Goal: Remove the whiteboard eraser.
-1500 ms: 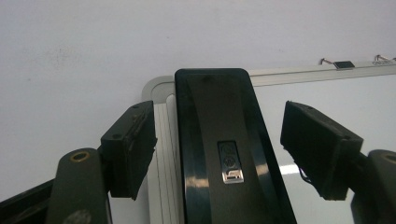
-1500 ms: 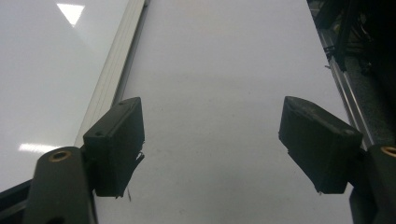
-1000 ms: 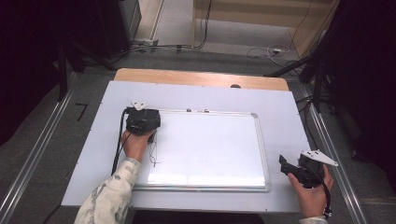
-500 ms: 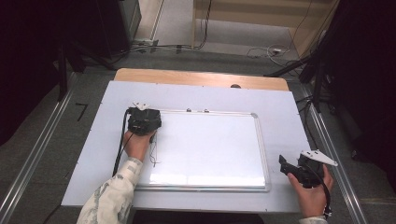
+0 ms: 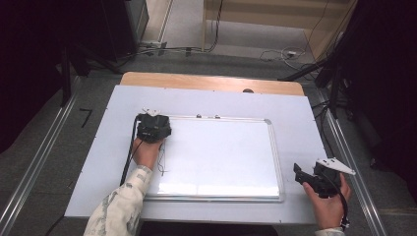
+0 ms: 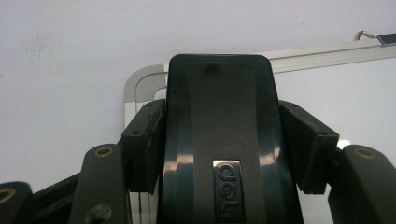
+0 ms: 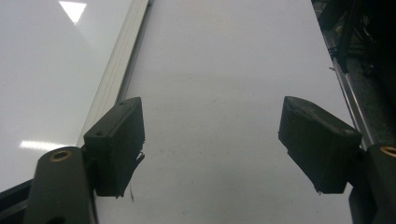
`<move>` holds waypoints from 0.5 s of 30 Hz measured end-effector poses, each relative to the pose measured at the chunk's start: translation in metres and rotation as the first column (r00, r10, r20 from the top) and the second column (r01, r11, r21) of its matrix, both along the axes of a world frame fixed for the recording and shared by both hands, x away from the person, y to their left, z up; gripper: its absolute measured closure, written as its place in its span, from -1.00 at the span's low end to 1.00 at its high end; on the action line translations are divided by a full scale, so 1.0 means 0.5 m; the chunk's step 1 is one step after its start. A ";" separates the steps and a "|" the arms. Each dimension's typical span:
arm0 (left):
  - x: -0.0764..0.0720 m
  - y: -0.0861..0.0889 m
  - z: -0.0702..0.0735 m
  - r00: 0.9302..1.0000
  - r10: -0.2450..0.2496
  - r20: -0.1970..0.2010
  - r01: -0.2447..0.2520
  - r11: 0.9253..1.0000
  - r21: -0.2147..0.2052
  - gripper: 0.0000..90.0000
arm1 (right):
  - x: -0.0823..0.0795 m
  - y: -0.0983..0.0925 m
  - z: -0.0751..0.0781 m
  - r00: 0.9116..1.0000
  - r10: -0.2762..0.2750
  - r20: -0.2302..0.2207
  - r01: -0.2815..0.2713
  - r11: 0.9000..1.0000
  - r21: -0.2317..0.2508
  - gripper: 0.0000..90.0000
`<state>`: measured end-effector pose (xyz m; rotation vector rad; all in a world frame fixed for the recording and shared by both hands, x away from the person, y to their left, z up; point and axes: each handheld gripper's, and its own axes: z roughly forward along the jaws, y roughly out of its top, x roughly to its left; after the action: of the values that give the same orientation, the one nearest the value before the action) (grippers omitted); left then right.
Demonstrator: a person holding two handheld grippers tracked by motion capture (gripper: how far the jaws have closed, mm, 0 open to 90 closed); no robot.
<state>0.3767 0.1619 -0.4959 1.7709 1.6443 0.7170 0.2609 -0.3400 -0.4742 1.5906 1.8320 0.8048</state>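
Left hand-held gripper [image 5: 153, 129] clamping eraser [image 6: 219, 140], whiteboard [image 5: 221, 157] corner

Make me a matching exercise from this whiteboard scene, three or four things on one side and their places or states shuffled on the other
Things:
1. left gripper
2. right gripper
3. eraser
4. whiteboard

Places or states:
A. lies flat in the middle of the table
B. jaws wide apart, nothing between them
C. clamped between two black jaws
D. at the whiteboard's far left corner, shut

Pairs: 1-D, 2-B, 3-C, 4-A

The eraser [image 6: 219, 140] hides part of the whiteboard's [image 6: 336, 88] corner.
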 end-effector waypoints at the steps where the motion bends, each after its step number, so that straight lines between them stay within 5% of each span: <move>1: 0.000 0.000 0.000 1.000 0.000 0.001 0.000 1.000 0.001 -0.13 | 0.000 0.000 0.000 1.000 0.001 0.001 -0.001 1.000 0.001 -0.52; 15: -0.010 0.002 0.009 0.999 0.012 0.038 -0.012 1.000 0.003 -0.10 | 0.001 -0.001 0.000 1.000 0.002 0.002 -0.002 1.000 0.002 -0.52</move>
<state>0.3717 0.1628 -0.4915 1.7402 1.6309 0.7547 0.2616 -0.3404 -0.4742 1.5890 1.8327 0.8092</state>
